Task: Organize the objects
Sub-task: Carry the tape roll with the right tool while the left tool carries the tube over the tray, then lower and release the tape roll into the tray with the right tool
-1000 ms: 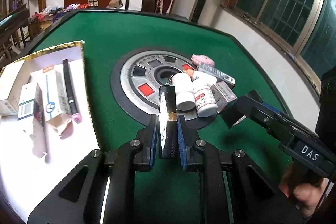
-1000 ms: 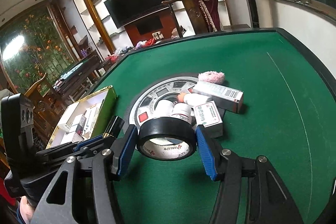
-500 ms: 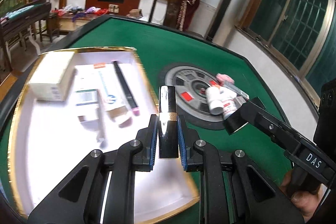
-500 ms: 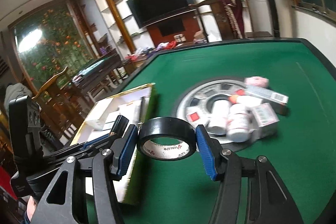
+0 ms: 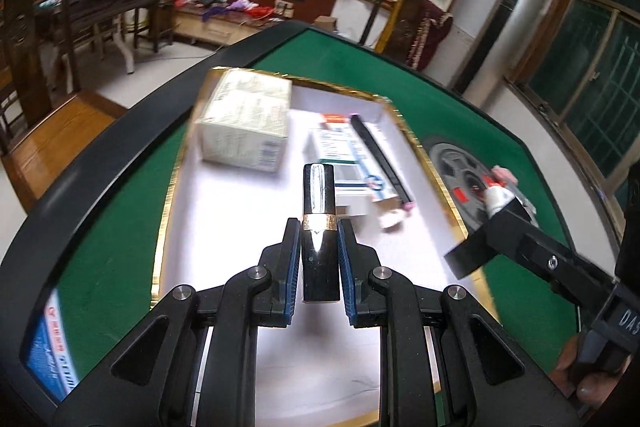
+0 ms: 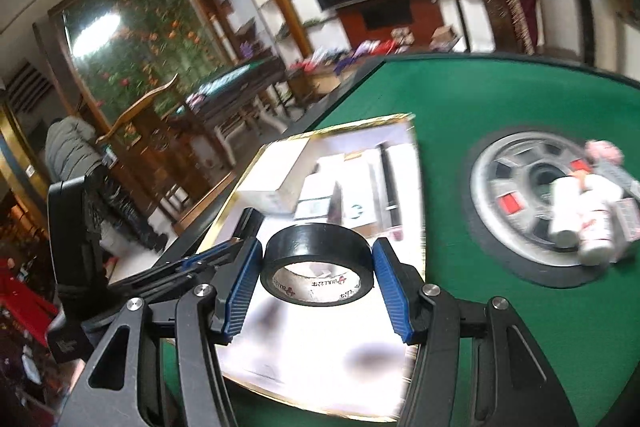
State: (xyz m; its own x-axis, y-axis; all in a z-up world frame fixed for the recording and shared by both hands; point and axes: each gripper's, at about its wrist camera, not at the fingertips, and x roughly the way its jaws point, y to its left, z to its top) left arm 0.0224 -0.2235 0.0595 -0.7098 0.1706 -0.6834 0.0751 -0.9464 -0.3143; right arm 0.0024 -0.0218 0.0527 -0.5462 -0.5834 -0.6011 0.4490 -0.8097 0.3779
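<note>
My left gripper (image 5: 319,239) is shut on a black lipstick tube (image 5: 319,223) with a gold band, held above the white, gold-rimmed tray (image 5: 224,227). My right gripper (image 6: 318,269) is shut on a black roll of tape (image 6: 318,259), held over the near part of the same tray (image 6: 340,367). The tray holds a pale box (image 5: 244,123), smaller cartons (image 5: 340,155) and a black pen (image 5: 380,159). The right gripper's arm shows at the right of the left wrist view (image 5: 520,247).
The green felt table (image 6: 500,99) has a black raised rim (image 5: 100,163). A round grey disc (image 6: 532,199) to the right of the tray carries white bottles (image 6: 580,215), small boxes and a pink puff (image 6: 604,151). Chairs and furniture stand beyond the table.
Both grippers have swung left from the disc with the bottles to above the white tray, still holding the lipstick and the tape roll.
</note>
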